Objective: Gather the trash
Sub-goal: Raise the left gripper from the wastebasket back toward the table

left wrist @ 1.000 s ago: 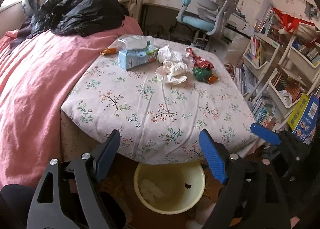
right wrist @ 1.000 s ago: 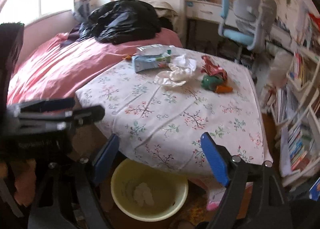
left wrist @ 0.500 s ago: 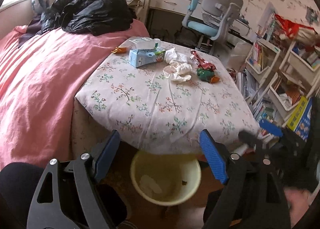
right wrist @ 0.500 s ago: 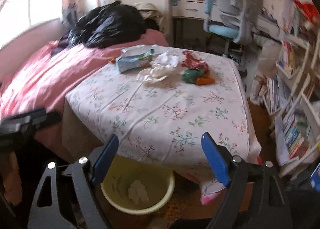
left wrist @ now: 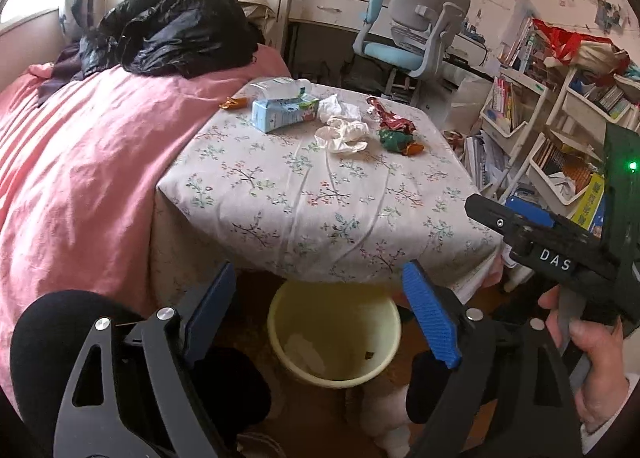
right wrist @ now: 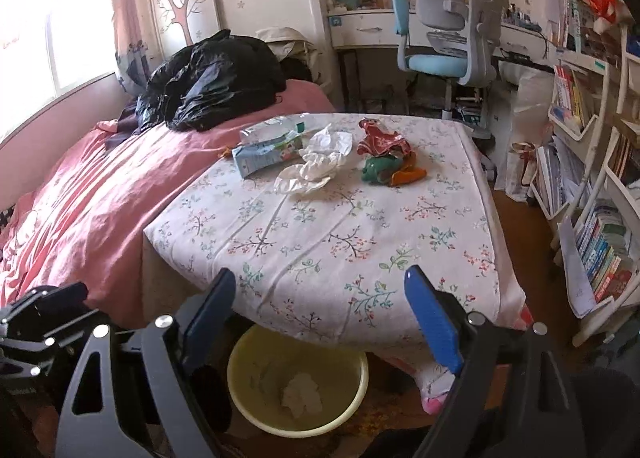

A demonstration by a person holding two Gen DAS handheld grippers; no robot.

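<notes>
Your left gripper (left wrist: 320, 314) is opening, ribbed blue pads empty; your right gripper (right wrist: 320, 318) stands spread, empty too. Crumpled white tissue (right wrist: 312, 167), a crinkled red wrapper (right wrist: 382, 141) and a flattened carton (right wrist: 266, 151) lie on the floral cloth-covered table (right wrist: 340, 242); the round yellow plastic bin (right wrist: 298, 380) sits below its near edge.

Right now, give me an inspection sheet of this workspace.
Surface: table under floral cloth, beside pink bed.
Job's things: blue carton, white tissues, red wrapper, green-orange wrapper, orange scrap at far end; yellow bin below the near edge, holding a tissue.
Clutter: black bag on bed.
Grippers: left gripper opening, right gripper open, both empty.
Cables: nothing seen.
Surroundings: desk chair, bookshelves.
</notes>
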